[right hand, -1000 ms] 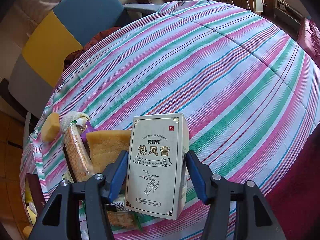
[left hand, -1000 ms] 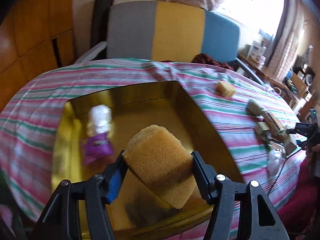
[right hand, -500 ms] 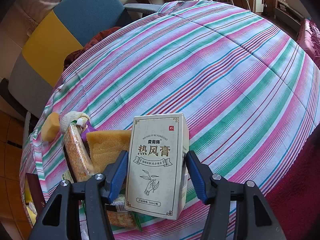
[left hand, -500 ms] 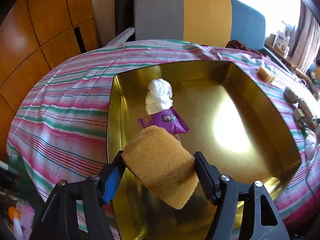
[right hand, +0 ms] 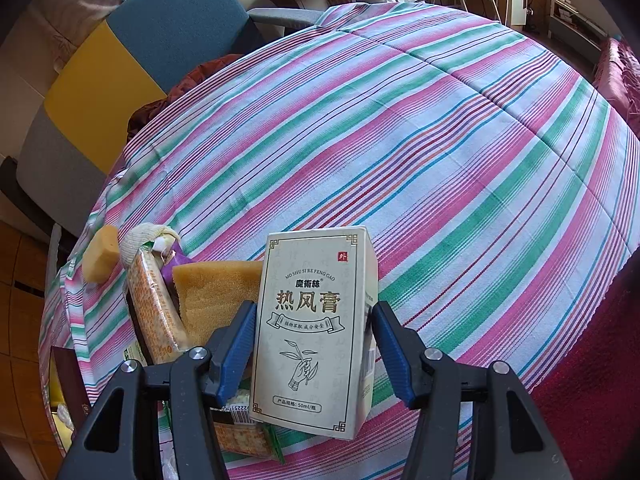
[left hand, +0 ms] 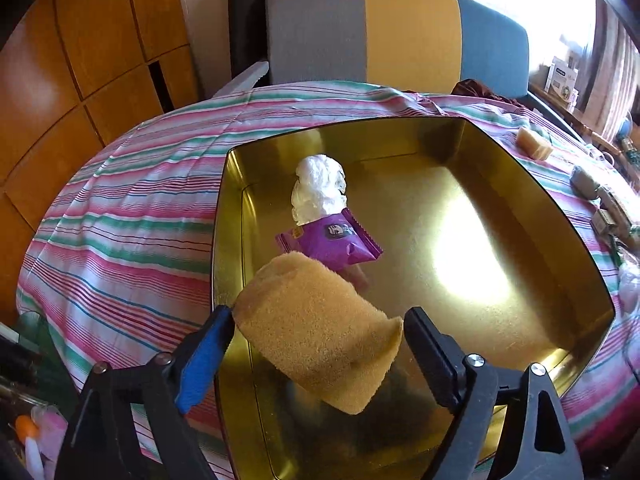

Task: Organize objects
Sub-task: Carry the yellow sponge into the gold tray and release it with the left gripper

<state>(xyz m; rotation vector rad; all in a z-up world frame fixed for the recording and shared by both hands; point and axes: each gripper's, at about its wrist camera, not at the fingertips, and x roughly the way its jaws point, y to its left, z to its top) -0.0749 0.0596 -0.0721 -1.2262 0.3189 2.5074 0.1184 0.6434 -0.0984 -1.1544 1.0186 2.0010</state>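
Observation:
A tan sponge sits between the fingers of my left gripper, just above the near left part of a gold tin tray. The jaws are opening: the blue left pad still touches the sponge and a narrow gap shows at the right pad. Inside the tray lie a white crumpled bundle and a purple packet. My right gripper is shut on an upright cream box with Chinese print, held over the striped cloth.
Left of the box lie a flat sponge, a cracker packet, a small sponge chunk and a rolled cloth. A grey, yellow and blue chair stands behind the table. Small items line the table's right edge.
The left gripper swung over the tray, then sank lower toward its near left part. Its jaws have widened and the sponge has sprung out. The right gripper and box have not moved.

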